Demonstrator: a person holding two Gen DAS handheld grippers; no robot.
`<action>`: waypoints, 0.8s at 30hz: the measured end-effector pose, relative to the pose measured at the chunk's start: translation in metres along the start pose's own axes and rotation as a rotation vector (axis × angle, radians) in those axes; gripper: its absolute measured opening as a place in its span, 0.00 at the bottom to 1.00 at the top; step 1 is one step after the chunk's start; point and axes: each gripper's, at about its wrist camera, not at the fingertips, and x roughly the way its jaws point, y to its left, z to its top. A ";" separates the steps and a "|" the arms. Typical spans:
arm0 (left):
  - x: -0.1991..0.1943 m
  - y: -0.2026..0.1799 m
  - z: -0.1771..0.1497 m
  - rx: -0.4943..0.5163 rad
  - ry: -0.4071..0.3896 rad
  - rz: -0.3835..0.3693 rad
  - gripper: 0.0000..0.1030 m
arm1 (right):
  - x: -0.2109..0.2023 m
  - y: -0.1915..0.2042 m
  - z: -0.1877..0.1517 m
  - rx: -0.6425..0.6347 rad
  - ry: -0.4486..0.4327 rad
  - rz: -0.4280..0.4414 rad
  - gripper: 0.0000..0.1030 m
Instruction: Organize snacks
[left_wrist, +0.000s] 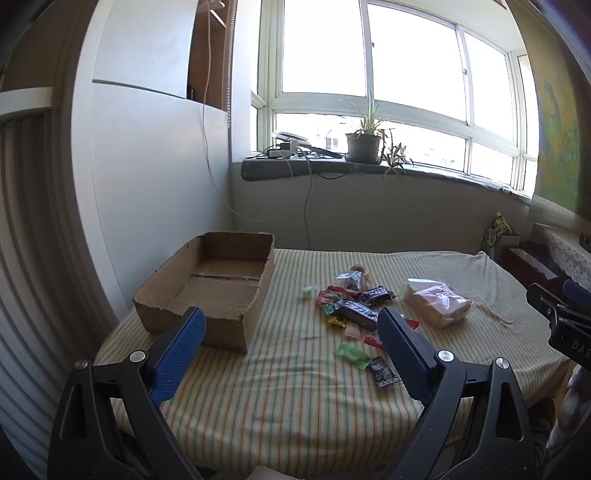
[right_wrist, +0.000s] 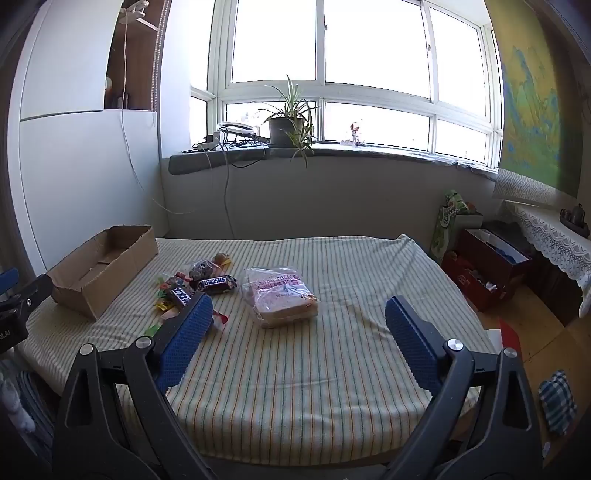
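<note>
Striped table (right_wrist: 295, 369) fills both my views; cardboard box (left_wrist: 207, 291) sits at its left side, nothing inside. Bagged bread (right_wrist: 280, 299) lies mid-table, apart from snack pile (left_wrist: 351, 302) between it and box. My left tongs (left_wrist: 291, 325) and right tongs (right_wrist: 299, 314) both released, hovering above cloth, gripping nothing

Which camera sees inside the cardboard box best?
The left wrist view: the cardboard box sits close, and you look down onto its bare floor. In the right wrist view the cardboard box lies far left at a shallow angle, so less of the floor shows.
</note>
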 end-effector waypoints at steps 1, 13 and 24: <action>0.000 0.000 0.000 0.002 0.001 0.000 0.92 | 0.000 0.000 0.000 -0.002 -0.001 -0.001 0.94; -0.004 0.000 0.001 0.001 -0.012 -0.007 0.92 | 0.000 0.003 -0.004 -0.024 -0.011 -0.005 0.94; -0.002 0.001 0.001 0.000 -0.006 -0.004 0.92 | -0.005 0.007 0.002 -0.026 -0.013 -0.004 0.94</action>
